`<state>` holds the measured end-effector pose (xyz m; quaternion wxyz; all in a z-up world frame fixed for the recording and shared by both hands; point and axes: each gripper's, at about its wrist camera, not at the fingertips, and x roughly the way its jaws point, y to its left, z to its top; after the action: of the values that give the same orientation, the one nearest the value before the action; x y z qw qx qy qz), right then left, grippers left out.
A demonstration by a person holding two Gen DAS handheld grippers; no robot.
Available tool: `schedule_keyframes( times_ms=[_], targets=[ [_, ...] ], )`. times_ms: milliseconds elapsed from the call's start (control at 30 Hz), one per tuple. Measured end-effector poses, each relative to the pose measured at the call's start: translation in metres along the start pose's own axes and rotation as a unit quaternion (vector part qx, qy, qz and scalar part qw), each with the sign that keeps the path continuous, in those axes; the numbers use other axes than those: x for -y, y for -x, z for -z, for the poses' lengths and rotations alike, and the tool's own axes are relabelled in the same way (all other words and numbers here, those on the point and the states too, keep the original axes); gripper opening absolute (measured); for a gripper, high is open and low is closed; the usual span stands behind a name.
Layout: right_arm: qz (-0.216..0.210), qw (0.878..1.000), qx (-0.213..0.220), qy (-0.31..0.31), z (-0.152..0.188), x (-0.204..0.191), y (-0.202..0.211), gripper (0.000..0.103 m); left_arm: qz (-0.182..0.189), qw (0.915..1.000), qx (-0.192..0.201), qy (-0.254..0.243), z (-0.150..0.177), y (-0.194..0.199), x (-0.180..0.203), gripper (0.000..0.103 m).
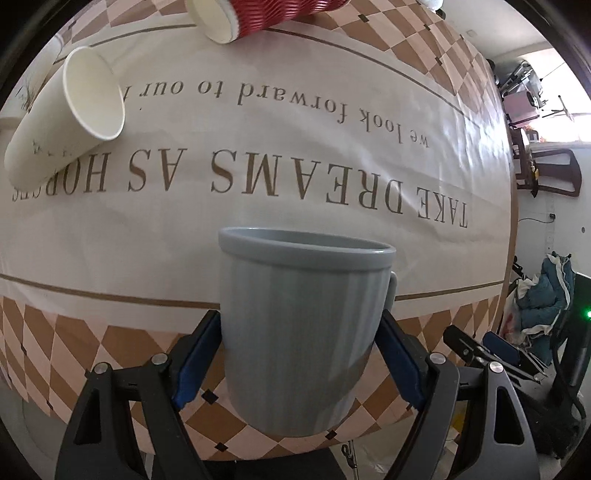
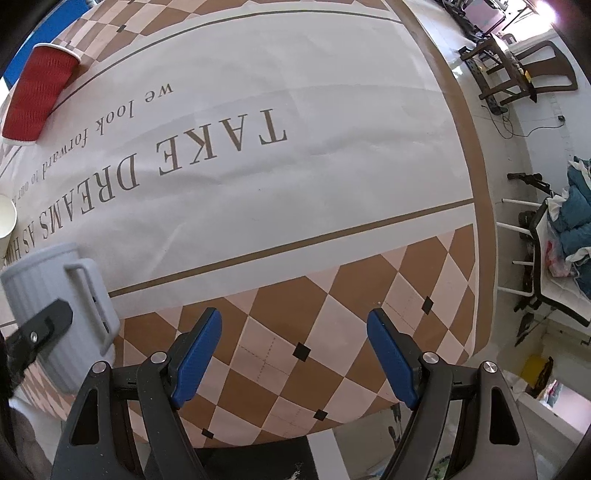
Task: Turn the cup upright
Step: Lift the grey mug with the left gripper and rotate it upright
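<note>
A grey ribbed mug (image 1: pixel 299 325) stands upright, mouth up, between the blue pads of my left gripper (image 1: pixel 301 354), which is shut on its body. Whether the mug's base touches the tablecloth is hidden. In the right wrist view the same mug (image 2: pixel 55 299) shows at the left edge with its handle facing right and a left finger (image 2: pixel 40 328) across it. My right gripper (image 2: pixel 295 354) is open and empty above the checkered border near the table's front edge. A white paper cup (image 1: pixel 62 118) and a red ribbed paper cup (image 1: pixel 258 14) lie on their sides farther back.
The table (image 2: pixel 258 166) wears a cloth printed with brown lettering and a checkered border. Its right edge drops to the floor, where chairs (image 2: pixel 517 70) and a rack with blue cloth (image 2: pixel 569 229) stand. The red cup also shows in the right wrist view (image 2: pixel 37 92).
</note>
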<state>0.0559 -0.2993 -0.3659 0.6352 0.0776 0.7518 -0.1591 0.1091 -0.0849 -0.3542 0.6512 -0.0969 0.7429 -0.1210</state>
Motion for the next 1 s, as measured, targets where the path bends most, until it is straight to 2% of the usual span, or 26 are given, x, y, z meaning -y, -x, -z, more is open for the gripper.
schedule_keyframes(
  times_ms=[200, 300, 367, 467, 767, 867, 1000],
  targets=[
    [0.004, 1.0, -0.003, -0.006, 0.001, 0.023, 0.003, 0.083, -0.008, 0.9999, -0.007, -0.009, -0.004, -0.002, 0.005, 0.082],
    [0.004, 1.0, -0.003, -0.009, 0.002, 0.03, 0.002, 0.084, 0.0, 0.9999, -0.015, -0.001, -0.007, -0.006, 0.01, 0.083],
    [0.0, 1.0, -0.003, -0.012, 0.0, 0.033, 0.001, 0.084, -0.004, 0.9998, -0.016, -0.007, -0.007, -0.006, 0.014, 0.086],
    [-0.01, 1.0, -0.001, -0.018, 0.003, 0.043, 0.001, 0.084, -0.005, 0.9998, -0.01, -0.018, -0.006, -0.003, 0.019, 0.093],
    [-0.023, 0.999, 0.009, -0.027, 0.005, 0.039, 0.016, 0.084, 0.004, 0.9994, 0.033, -0.013, 0.002, 0.029, 0.009, 0.094],
    [-0.027, 0.999, 0.013, -0.028, 0.006, 0.036, 0.024, 0.084, -0.012, 0.9983, 0.054, -0.02, 0.005, 0.044, 0.005, 0.096],
    [-0.036, 0.999, 0.022, -0.026, 0.005, 0.03, 0.039, 0.084, -0.094, 0.9888, 0.103, -0.052, 0.014, 0.067, -0.004, 0.097]
  ],
)
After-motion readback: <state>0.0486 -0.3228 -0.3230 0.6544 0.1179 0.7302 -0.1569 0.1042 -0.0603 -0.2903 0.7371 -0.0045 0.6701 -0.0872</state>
